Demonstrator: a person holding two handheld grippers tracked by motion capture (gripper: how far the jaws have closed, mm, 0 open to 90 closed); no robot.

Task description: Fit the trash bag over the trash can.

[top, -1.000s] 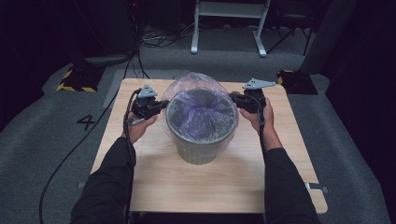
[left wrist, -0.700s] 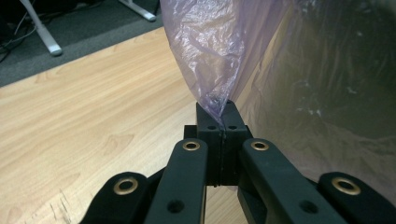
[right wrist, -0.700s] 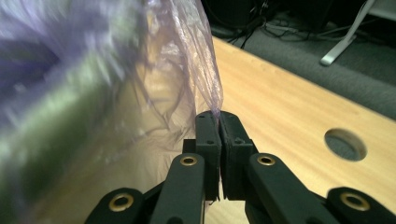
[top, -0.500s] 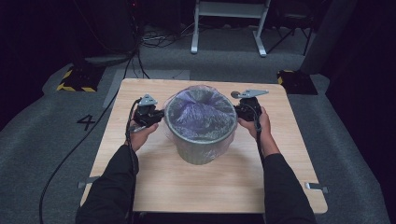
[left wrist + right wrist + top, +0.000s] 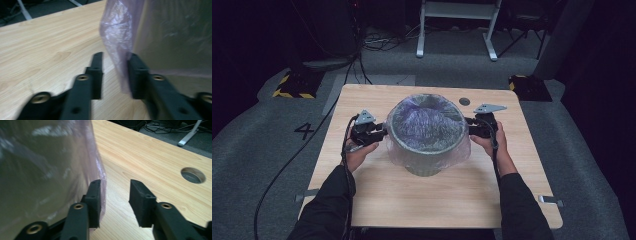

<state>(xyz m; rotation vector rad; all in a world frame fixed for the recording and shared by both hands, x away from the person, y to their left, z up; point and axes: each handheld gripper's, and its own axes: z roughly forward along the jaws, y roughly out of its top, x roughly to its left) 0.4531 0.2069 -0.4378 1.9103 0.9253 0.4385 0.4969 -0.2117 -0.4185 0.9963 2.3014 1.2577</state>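
**Bag pulled over bin rim, both hand-held grippers opening beside it**

A grey bin [image 5: 427, 160] is standing upright near the middle of the wooden surface [image 5: 377, 200]. A thin, see-through purple bag [image 5: 427, 120] is lining it, its edge folded over the rim and hanging down the outer wall as a loose skirt.

The left hand-held gripper [image 5: 382, 132] is sitting just beside the bin's left side, level with the rim. Its jaws have just been opening and are standing apart. In the left gripper view, a fold of the bag [image 5: 117, 37] is hanging between them, lying against one jaw; the other jaw is standing clear of it, so nothing is being pinched.

The right hand-held gripper [image 5: 469, 127] is sitting just beside the bin's right side, opposite the left one. Its jaws have likewise just been opening and are standing apart. In the right gripper view, the bag's edge [image 5: 98, 162] is lying against the inner face of the jaw nearest the bin, with bare surface showing across the rest of the gap.

A round hole [image 5: 193, 175] in the surface is lying near the right hand-held gripper.
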